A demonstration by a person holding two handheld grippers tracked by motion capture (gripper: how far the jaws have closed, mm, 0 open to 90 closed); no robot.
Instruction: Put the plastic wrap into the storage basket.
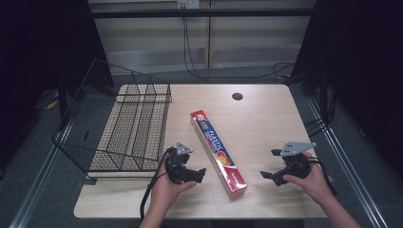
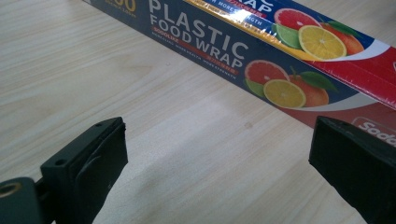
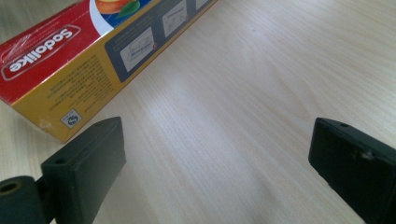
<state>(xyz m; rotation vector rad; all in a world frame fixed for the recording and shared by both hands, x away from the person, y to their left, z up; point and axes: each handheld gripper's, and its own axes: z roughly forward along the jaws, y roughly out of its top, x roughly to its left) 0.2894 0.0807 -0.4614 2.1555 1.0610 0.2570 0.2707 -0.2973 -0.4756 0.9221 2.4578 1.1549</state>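
Note:
A long plastic food wrap box [image 1: 217,151], red and blue with citrus pictures, lies flat and slanted on the wooden table [image 1: 266,123]. My left gripper [image 1: 190,172] sits just left of the box's near half, held in a hand, jaws wide open over bare wood. In the left gripper view the box [image 2: 261,56] crosses ahead of the open left gripper [image 2: 217,163]. My right gripper [image 1: 271,164] stands to the right of the box's near end, open and empty. The right gripper view shows the box's yellow side [image 3: 93,51] at the upper left, beyond the open right gripper [image 3: 217,163].
A black wire basket [image 1: 128,128] sits on the table's left part, its tall back and side walls overhanging the left edge. A round cable hole [image 1: 237,96] marks the far middle of the table. Bare wood lies between the box and the right edge.

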